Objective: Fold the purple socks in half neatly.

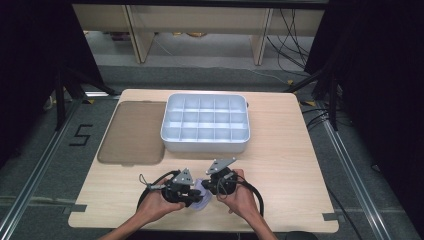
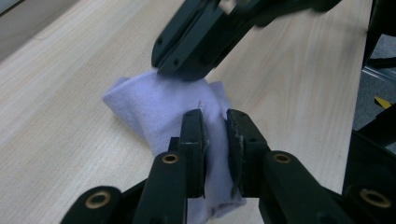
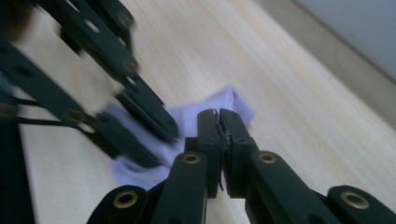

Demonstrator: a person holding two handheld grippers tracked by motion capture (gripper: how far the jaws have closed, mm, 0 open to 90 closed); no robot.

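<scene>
Lilac sock (image 2: 163, 105) (one), two tools gripping.

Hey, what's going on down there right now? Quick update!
Left gripper and right gripper both pinching the lilac sock on the table. Compartment tray beyond. Nothing in the way.

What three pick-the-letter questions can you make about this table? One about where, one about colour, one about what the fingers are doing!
1. Where is the compartment tray?
A. Far side of the table, beyond the hands
B. On the floor
C. Under the cloth

2. What colour is the small cloth?
A. Red
B. Pale lilac
C. Green

3. What is the left gripper doing?
A. Gaping wide
B. Lifting the tray
C. Fingers pinching the cloth

Answers: 1 A, the high view shows it past both grippers. 2 B, both gripper views show lilac fabric. 3 C, fabric sits squeezed between its fingers.
</scene>
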